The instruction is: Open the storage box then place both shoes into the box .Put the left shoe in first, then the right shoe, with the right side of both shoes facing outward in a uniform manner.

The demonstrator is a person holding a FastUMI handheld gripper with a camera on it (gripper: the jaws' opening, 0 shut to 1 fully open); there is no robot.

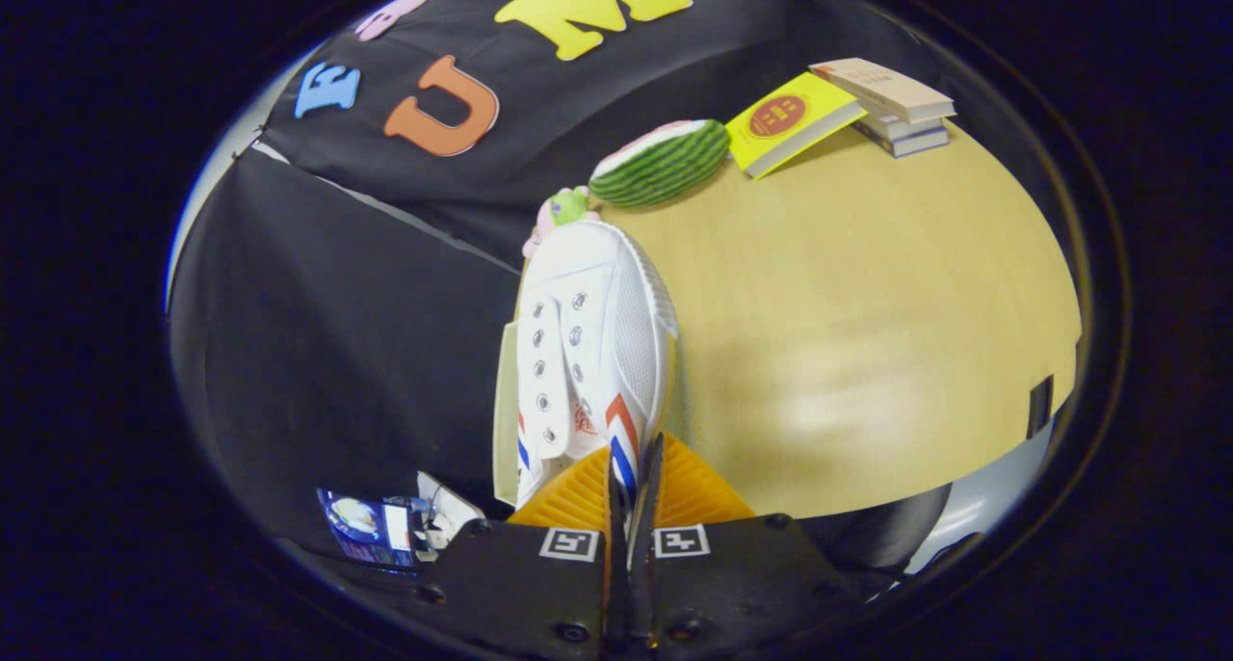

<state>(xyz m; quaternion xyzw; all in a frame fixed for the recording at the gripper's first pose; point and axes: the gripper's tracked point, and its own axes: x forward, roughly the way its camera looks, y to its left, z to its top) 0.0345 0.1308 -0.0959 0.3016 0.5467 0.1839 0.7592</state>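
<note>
My gripper (631, 473) is shut on the side wall of a white canvas shoe (588, 333), both fingers pressing its edge near the red and blue stripes. The shoe points away from me, its toe toward the far table edge, lace eyelets showing with no laces. The whole view is tilted, and the shoe hangs lifted over the left edge of the wooden table (848, 314).
A watermelon-shaped plush (663, 163) and a small green and pink toy (562, 208) lie at the table's far edge beyond the toe. A yellow book (790, 121) leans on a stack of books (891, 102) farther right. Black cloth hangs to the left.
</note>
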